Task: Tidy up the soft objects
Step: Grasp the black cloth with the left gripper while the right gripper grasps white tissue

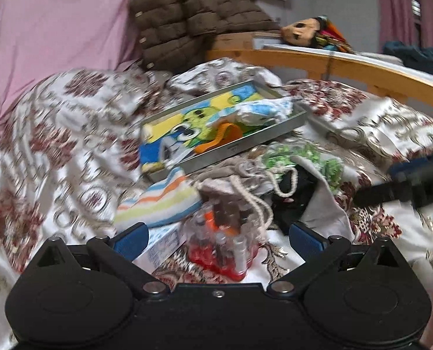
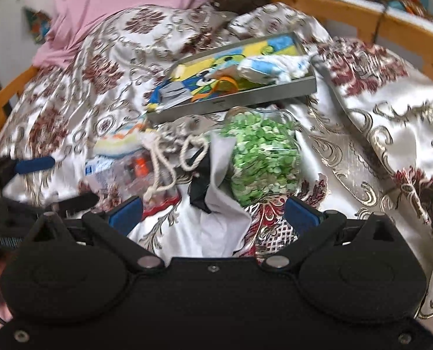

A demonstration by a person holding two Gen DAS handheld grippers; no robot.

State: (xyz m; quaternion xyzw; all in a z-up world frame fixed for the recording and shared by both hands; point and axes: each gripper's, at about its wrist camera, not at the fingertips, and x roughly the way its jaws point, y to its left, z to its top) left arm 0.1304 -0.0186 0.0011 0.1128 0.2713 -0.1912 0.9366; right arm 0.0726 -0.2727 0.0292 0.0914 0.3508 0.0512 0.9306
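Satin floral bedspread [image 2: 377,110] | wooden bed frame [image 1: 347,67] | pink curtains [image 1: 391,5] | both jaws spread, empty

One shallow grey metal tray [image 2: 263,94], one striped pastel cloth [image 1: 161,199], one clear bag of green pieces [image 2: 264,157], one brown quilted jacket [image 1: 187,20]

A brown quilted jacket [image 1: 187,14] hangs beside pink fabric [image 1: 55,20] at the head of the wooden bed frame [image 1: 347,67]; a doll's head [image 1: 301,30] lies on the ledge behind, pink curtains [image 1: 403,8] beyond
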